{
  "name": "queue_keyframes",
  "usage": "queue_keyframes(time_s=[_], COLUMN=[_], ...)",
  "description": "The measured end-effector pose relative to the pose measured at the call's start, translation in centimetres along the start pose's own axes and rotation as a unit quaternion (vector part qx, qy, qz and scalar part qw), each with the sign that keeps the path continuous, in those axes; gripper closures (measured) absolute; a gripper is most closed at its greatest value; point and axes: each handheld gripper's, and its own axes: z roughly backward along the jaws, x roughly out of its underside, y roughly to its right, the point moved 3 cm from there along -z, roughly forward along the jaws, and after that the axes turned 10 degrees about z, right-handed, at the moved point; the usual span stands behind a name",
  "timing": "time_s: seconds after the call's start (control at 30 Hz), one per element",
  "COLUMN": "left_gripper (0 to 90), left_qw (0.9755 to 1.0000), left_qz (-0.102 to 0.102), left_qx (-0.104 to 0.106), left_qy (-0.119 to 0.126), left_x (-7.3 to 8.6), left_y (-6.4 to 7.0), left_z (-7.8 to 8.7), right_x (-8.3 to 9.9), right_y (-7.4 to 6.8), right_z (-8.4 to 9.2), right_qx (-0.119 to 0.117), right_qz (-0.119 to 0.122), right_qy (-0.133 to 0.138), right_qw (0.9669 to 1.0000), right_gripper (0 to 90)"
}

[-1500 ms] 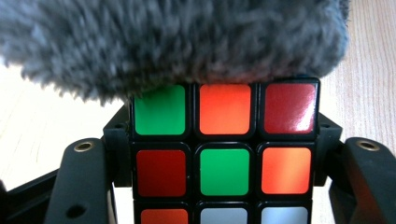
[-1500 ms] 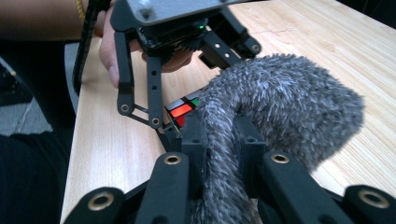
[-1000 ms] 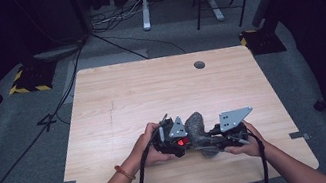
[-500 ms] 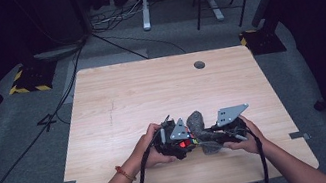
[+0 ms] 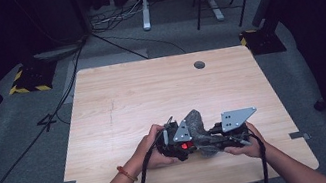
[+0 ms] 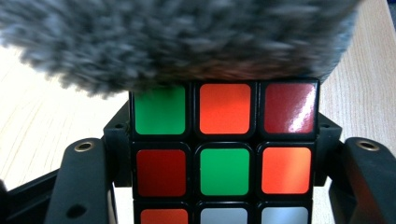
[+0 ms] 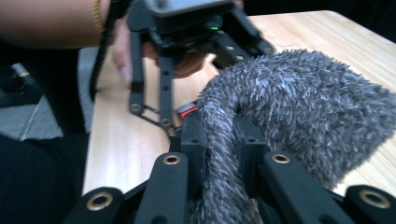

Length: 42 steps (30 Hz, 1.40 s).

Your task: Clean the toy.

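Item: puzzle cube, clamped between the left gripper fingers. Item: grey fuzzy cloth, pinched by the right gripper fingers, draped over the cube's far face, beyond the left fingertips.

Cube w/ black frame shows green, orange, dark red top row, dark red, green, orange mid row, orange plus two white below; fuzzy cloth is mottled grey, jaws black w/ brass-coloured rivets, table pale wood grain
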Motion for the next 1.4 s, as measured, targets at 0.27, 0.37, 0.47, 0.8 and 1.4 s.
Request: queue_keyframes(time_s=[0.27, 0.37, 0.47, 0.8, 1.4], left_gripper=[33.8, 33.8, 33.8, 33.8, 33.8], left_qw=[0.9996, 0.9994, 0.9993, 0.9999, 0.9982], left_qz=[-0.005, -0.004, -0.001, -0.005, -0.003], left_qx=[0.000, -0.002, -0.007, -0.009, 0.008], left_qy=[0.026, 0.035, 0.037, 0.012, 0.060], left_x=[-0.5, -0.6, -0.6, -0.3, -0.9], left_y=[0.2, -0.1, -0.2, -0.1, 0.3], left_z=[1.3, 1.9, 2.1, 0.7, 2.6], right_x=[2.5, 2.9, 2.4, -0.6, 2.2], right_y=[1.9, 1.9, 1.5, -0.4, 1.7], right_z=[-0.7, -0.8, -0.7, 0.7, -0.4], right_qx=[0.024, 0.009, 0.004, -0.021, 0.023], right_qz=[-0.033, -0.035, -0.025, 0.014, -0.021], right_qy=[-0.066, -0.074, -0.060, 0.024, -0.058], right_qw=[0.9970, 0.9966, 0.9979, 0.9994, 0.9979], right_gripper=[77.8, 77.7, 77.7, 77.7, 77.7])
